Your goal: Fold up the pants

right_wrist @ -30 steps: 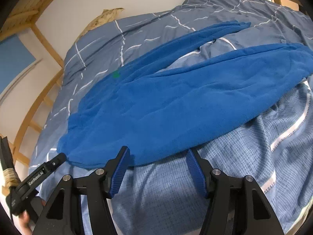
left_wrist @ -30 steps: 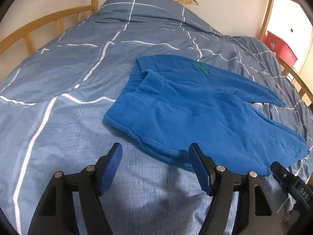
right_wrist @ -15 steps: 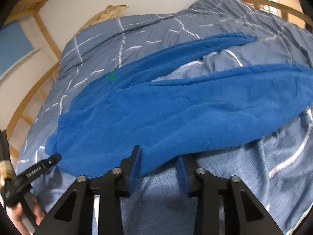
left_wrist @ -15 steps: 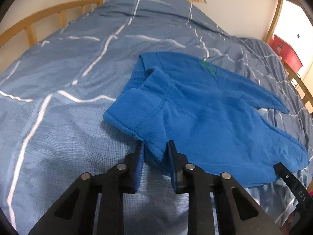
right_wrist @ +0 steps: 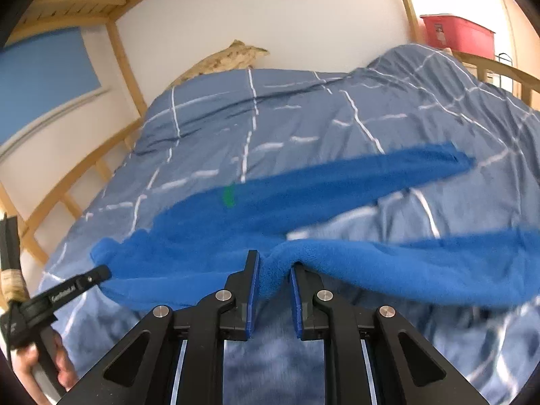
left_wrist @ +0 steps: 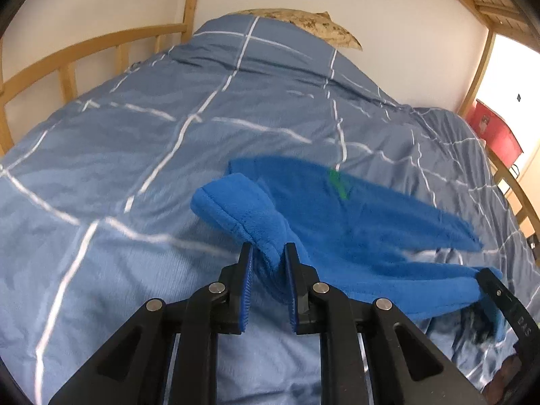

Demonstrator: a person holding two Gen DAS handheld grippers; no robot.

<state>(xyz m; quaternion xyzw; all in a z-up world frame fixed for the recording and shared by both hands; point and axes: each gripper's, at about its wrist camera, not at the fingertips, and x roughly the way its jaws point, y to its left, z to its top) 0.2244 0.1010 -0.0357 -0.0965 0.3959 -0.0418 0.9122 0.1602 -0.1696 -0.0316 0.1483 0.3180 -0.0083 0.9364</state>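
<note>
The right gripper (left_wrist: pixel 513 307) bears the letters "DAS"; the left gripper's (right_wrist: pixel 64 295) lettering is blurred.

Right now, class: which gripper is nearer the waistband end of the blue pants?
Left. The left gripper is clamped on the pants at the waistband end; the right gripper pinches the near leg, further along.

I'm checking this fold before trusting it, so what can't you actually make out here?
- Left wrist view: right hand-held gripper cut off by the edge; its jaws unseen.
- Right wrist view: near leg of the blue pants runs off the right edge, cuff unseen.
- Both views: green tag blurred, unreadable.
</note>
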